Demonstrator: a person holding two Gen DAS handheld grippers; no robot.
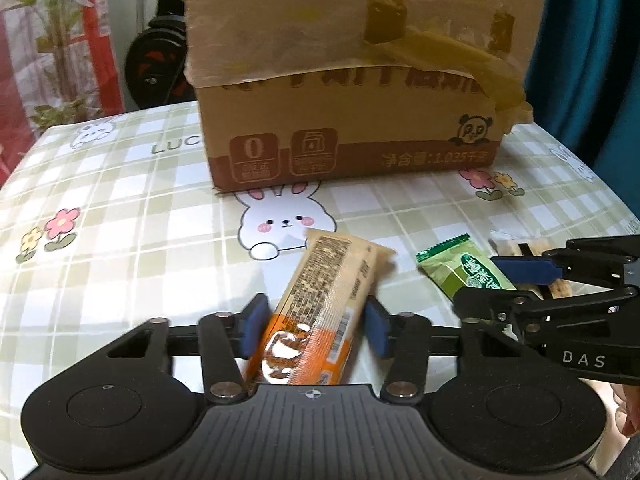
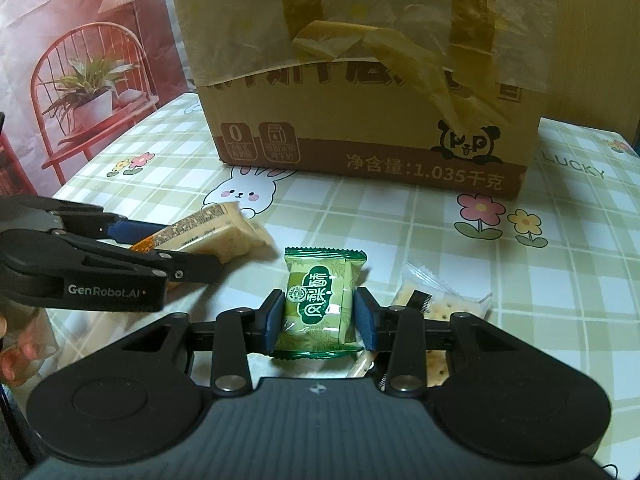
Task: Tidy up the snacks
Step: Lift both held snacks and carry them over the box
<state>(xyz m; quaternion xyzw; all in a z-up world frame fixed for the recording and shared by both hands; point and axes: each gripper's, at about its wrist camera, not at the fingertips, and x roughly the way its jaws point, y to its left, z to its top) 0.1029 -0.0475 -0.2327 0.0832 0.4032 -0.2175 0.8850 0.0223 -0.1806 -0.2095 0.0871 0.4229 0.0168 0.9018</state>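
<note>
- A table [image 1: 120, 208] under a green-checked cloth with rabbits and flowers carries everything.
- A big taped brown cardboard box [image 2: 360, 120] stands at its far side.
- The left hand-held gripper [image 1: 314, 326] pinches a long orange-and-cream snack bar [image 1: 320, 300], raised at an angle.
- The right hand-held gripper [image 2: 320, 318] clamps a small green snack packet [image 2: 320, 304] above clear-wrapped crackers [image 2: 440, 304].
</note>
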